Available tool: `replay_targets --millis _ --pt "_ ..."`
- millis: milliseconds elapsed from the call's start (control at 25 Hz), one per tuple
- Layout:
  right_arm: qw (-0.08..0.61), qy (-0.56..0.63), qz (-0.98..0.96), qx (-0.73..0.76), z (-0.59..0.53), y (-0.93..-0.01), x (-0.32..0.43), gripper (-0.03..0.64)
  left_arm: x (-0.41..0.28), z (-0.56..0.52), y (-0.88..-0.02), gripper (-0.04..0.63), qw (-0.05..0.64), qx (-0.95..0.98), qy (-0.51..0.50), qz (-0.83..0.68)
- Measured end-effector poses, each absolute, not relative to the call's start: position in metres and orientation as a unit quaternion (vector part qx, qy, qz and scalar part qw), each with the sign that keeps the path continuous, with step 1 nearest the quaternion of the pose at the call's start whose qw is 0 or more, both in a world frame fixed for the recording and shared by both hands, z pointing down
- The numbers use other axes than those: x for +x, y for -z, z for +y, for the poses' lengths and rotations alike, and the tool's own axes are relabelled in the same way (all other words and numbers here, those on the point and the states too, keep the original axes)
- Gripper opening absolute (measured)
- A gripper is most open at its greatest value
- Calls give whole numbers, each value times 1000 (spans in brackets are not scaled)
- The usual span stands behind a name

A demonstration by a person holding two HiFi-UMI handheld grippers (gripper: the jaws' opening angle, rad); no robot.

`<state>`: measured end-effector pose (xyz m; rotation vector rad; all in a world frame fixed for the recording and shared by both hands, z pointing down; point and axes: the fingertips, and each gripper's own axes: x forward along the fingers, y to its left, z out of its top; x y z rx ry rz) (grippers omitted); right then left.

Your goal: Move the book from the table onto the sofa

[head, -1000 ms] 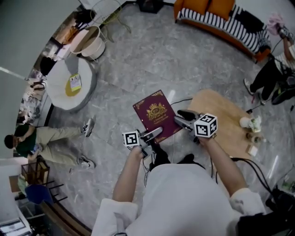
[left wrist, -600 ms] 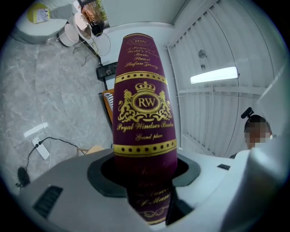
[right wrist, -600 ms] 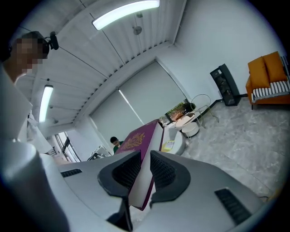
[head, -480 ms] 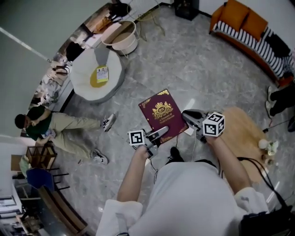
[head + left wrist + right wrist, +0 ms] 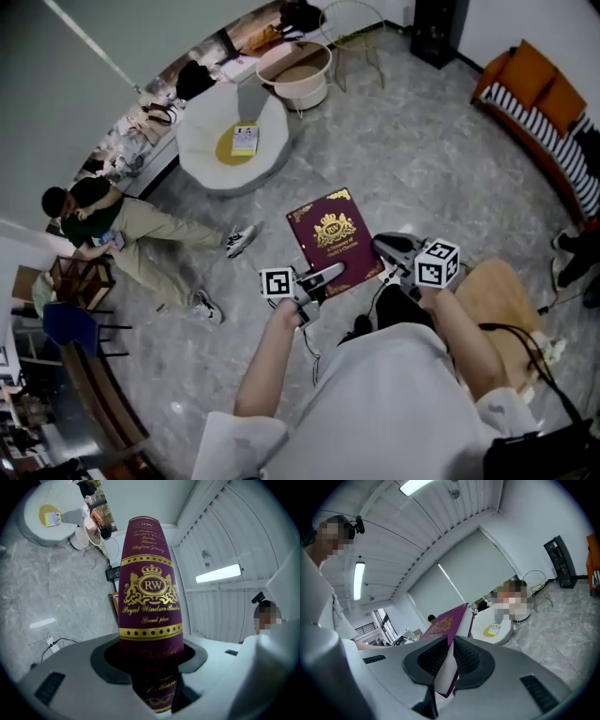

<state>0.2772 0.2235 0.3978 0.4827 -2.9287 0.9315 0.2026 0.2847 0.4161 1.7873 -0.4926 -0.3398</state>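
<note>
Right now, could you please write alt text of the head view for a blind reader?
A person holds a maroon book with a gold crest above a grey marble floor, gripped at its near end by the left hand-held gripper and the right hand-held gripper, whose jaws have just been closing on it. An orange sofa stands at the upper right.

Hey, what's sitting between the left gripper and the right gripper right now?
The maroon book, as the head view shows. The left gripper grips its near edge, and the right gripper, jaws just closing, pinches its right edge.
</note>
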Motion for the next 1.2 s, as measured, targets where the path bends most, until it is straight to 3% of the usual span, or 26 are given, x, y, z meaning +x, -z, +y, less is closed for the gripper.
replay_targets --millis 320,800,1040,1200 --pt "66 -298 -946 106 183 -317 145 60 79 254 -340 224 599 731 209 -253" --pt "84 -265 -960 -5 46 -320 18 61 -28 123 -336 224 564 708 273 -326" --pt "109 -255 -959 -55 -98 -328 -76 61 -115 -16 -349 224 559 684 300 -361" --pt "112 -261 -956 -72 -129 -330 -94 61 -130 -46 -352 224 548 683 311 -369"
